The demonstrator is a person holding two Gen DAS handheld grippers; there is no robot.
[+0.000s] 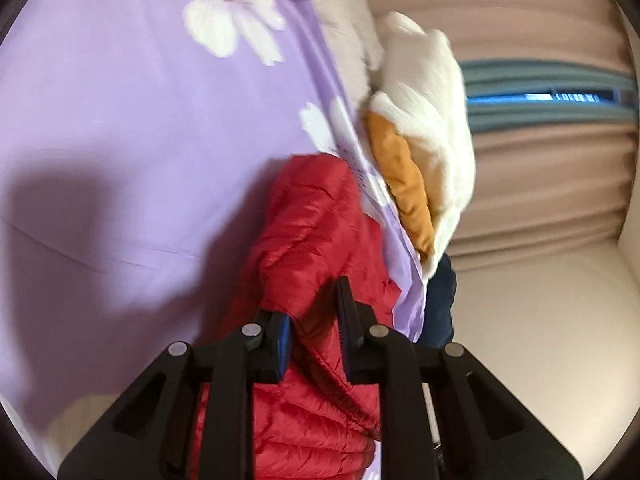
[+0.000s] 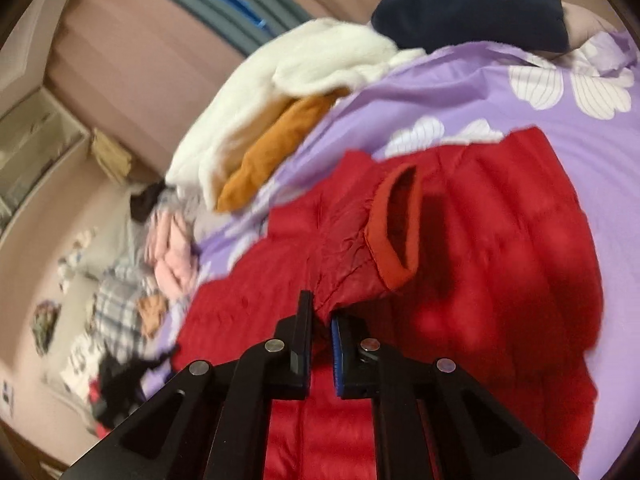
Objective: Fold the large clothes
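A red quilted puffer jacket (image 2: 500, 240) lies spread on a purple flowered bedsheet (image 2: 460, 92). My right gripper (image 2: 321, 312) is shut on the jacket's sleeve just behind its red knit cuff (image 2: 394, 224), lifted over the body. In the left wrist view my left gripper (image 1: 316, 312) is shut on a bunched fold of the same red jacket (image 1: 316, 216), held above the sheet (image 1: 120, 140).
A white fluffy garment (image 2: 280, 92), an orange one (image 2: 276, 152) and a dark navy one (image 2: 472, 4) lie at the bed's edge. Pink, plaid and dark clothes (image 2: 132, 280) are heaped at the left. Beige curtains (image 1: 540, 180) hang behind the bed.
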